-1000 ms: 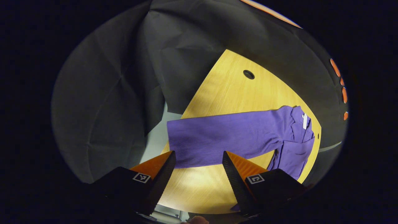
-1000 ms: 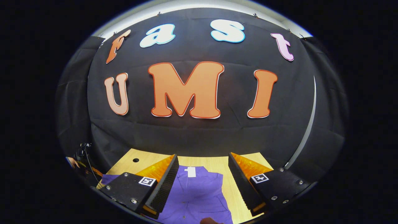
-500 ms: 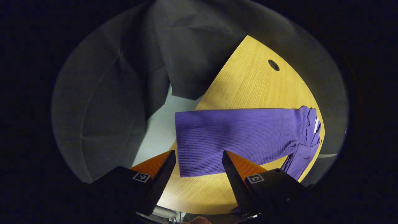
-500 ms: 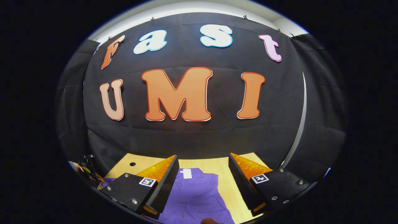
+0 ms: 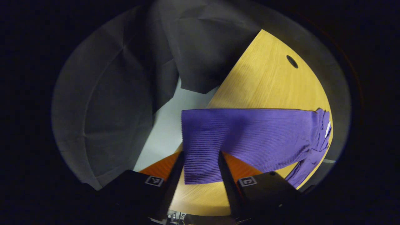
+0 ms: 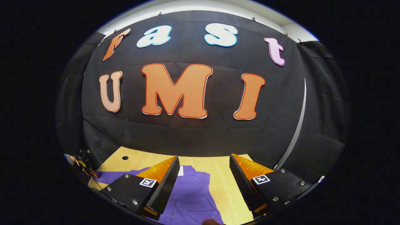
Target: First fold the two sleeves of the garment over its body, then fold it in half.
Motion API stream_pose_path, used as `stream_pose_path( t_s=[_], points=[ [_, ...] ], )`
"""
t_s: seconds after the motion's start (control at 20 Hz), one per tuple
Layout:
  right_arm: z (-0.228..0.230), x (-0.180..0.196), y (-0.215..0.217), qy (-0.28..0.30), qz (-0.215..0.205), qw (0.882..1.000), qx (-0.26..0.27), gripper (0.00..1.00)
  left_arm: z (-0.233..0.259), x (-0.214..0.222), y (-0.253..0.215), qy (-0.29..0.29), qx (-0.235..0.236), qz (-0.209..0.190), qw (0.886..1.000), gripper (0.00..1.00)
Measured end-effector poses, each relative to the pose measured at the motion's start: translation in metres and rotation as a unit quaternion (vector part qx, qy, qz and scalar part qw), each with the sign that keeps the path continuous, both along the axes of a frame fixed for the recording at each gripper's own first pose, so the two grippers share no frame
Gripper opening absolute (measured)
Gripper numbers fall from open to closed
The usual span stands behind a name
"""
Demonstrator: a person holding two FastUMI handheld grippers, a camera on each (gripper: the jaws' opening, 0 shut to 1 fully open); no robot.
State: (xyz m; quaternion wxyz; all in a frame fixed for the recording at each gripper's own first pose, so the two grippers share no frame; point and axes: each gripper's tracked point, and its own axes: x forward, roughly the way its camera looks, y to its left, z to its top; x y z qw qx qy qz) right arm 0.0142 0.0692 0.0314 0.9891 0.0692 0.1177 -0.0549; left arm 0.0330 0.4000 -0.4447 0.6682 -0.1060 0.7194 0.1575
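Observation:
A purple ribbed garment lies on the wooden table. Its long sleeve stretches flat toward the table's near edge, and the cuff overhangs that edge. My left gripper is open but narrowed, with the cuff lying between its fingers. The garment's body, with a white label, is bunched at the far right. My right gripper hovers open above the body near the collar, with nothing between its fingers.
A round cable hole sits in the table's far part. Black cloth walls surround the table, and pale floor shows beyond its edge. A hand shows at the far left of the right gripper view.
My left gripper moved forward over the cuff and its fingers narrowed around it. My right gripper drifted slightly right, staying open.

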Motion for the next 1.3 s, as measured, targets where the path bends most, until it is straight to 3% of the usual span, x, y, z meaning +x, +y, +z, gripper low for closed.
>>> stream_pose_path(
  t_s=[0.15, 0.25, 0.3, 0.35, 0.45, 0.6, 0.8, 1.3],
  points=[
    [-0.003, -0.001, -0.006, 0.0, 0.0, 1.0, 0.003, 0.95, 0.001, 0.003, -0.002, -0.001, 0.005, -0.001, 1.0, 0.52],
    [-0.006, -0.001, -0.009, 0.001, -0.002, 1.0, 0.01, 0.95, -0.003, 0.008, -0.006, -0.001, 0.001, -0.004, 1.0, 0.3],
    [-0.007, -0.003, -0.01, 0.0, -0.001, 1.0, 0.014, 0.95, -0.003, 0.009, -0.009, -0.001, 0.0, -0.003, 1.0, 0.26],
    [-0.008, -0.003, -0.013, -0.001, -0.003, 1.0, 0.016, 0.95, 0.001, 0.009, -0.01, 0.0, 0.0, -0.005, 1.0, 0.14],
    [-0.012, -0.005, -0.018, 0.0, -0.005, 1.0, 0.015, 0.95, -0.001, 0.007, -0.011, 0.001, -0.002, -0.005, 1.0, 0.07],
    [-0.017, -0.007, -0.03, 0.004, -0.007, 1.0, 0.014, 0.95, 0.016, 0.013, -0.021, -0.02, -0.013, -0.011, 1.0, 0.04],
    [-0.015, -0.005, -0.04, -0.004, -0.004, 1.0, 0.025, 0.95, 0.065, 0.036, -0.052, -0.071, -0.025, -0.063, 0.995, 0.03],
    [-0.017, 0.003, -0.061, -0.022, 0.02, 0.999, 0.026, 0.95, 0.183, 0.071, -0.183, -0.163, -0.044, -0.189, 0.967, 0.03]
  ],
)
